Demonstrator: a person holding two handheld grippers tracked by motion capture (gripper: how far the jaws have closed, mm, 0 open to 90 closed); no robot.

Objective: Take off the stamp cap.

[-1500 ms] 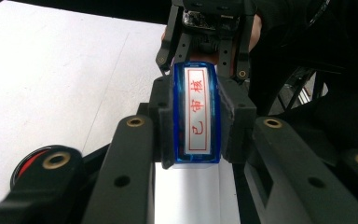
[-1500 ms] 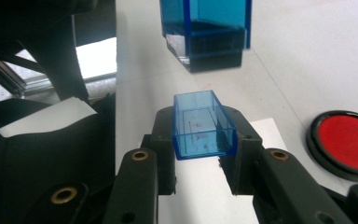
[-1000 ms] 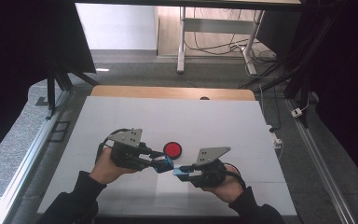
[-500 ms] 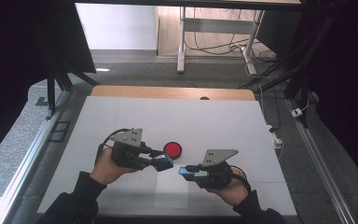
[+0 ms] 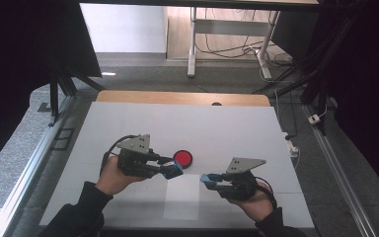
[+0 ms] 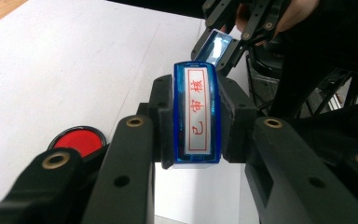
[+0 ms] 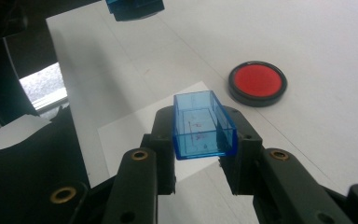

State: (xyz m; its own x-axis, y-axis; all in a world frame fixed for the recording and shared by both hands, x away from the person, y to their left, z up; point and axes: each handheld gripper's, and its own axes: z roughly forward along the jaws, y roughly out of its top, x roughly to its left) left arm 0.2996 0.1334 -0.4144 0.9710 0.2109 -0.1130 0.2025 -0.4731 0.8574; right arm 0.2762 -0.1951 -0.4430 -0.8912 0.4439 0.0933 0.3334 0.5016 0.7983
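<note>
High view: the left gripper (image 5: pixel 173 170) hovers over the white table (image 5: pixel 227 128), jaws clamped on a blue stamp (image 5: pixel 171 171) and pointing right. The right gripper (image 5: pixel 206 179) points left toward it, gripping a blue cap (image 5: pixel 207 179). The 2 blue parts sit apart with a clear gap between them. A red ink pad (image 5: pixel 182 158) lies on the table just beyond the left gripper's tip. A paper sheet (image 5: pixel 182 196) lies nearer, below the gap between the 2 grippers.

Left gripper view: the stamp (image 6: pixel 196 114) stands pinched between both jaws, its face showing 3 red characters in a red frame. The ink pad (image 6: pixel 78 141) sits at the left, partly behind a jaw. Farther off, the right gripper (image 6: pixel 214 45) carries the cap (image 6: pixel 216 45).

Right gripper view: the jaws squeeze the clear blue cap (image 7: pixel 202 125), its hollow side up. The ink pad (image 7: pixel 257 83) lies to the far right, the sheet (image 7: pixel 140 121) beneath the cap, and the stamp (image 7: pixel 135 8) at the top edge.
</note>
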